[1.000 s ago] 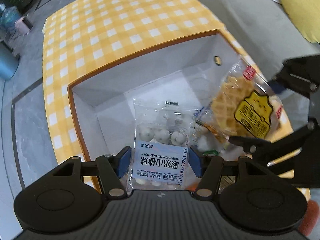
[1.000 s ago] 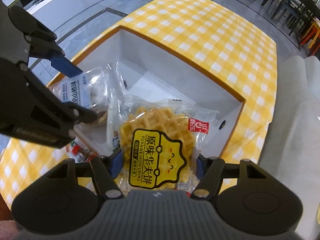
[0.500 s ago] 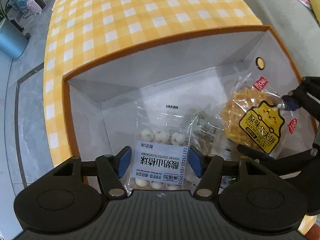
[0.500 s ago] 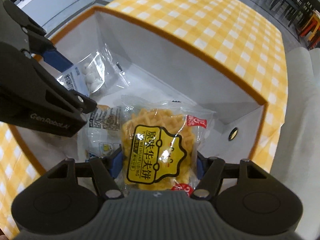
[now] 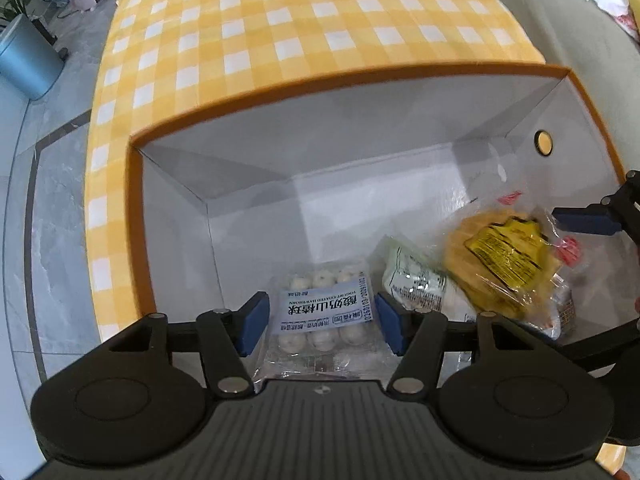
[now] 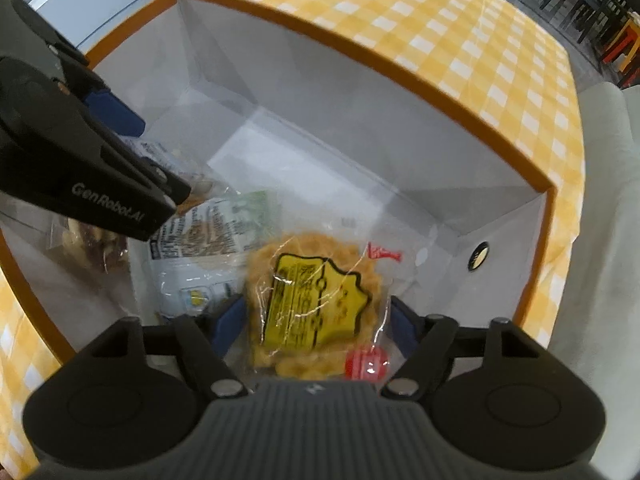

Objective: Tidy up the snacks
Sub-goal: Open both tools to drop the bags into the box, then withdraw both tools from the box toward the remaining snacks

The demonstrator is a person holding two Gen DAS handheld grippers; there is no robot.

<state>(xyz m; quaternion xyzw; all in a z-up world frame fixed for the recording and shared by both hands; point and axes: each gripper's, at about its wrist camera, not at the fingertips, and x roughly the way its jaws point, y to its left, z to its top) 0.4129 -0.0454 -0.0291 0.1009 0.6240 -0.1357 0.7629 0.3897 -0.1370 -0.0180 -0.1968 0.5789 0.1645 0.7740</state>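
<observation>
My left gripper (image 5: 320, 318) is shut on a clear packet of white yogurt-coated hawthorn balls (image 5: 326, 312) and holds it low inside the white box with an orange rim (image 5: 280, 88). My right gripper (image 6: 316, 334) is shut on a clear packet of yellow waffle biscuits (image 6: 316, 304), also down in the box (image 6: 400, 68). The waffle packet shows in the left wrist view (image 5: 504, 264) at the right. A green-and-white snack packet (image 5: 416, 280) lies on the box floor between them and shows in the right wrist view (image 6: 216, 236).
The box stands on a yellow-and-white checked cloth (image 5: 280, 20). A brownish snack packet (image 6: 92, 248) lies in the box's left part under the left gripper's arm (image 6: 80, 168). A grey bin (image 5: 24, 60) stands on the floor at the far left.
Both grippers have gone down and forward into the box with their packets. The box walls now fill more of both views.
</observation>
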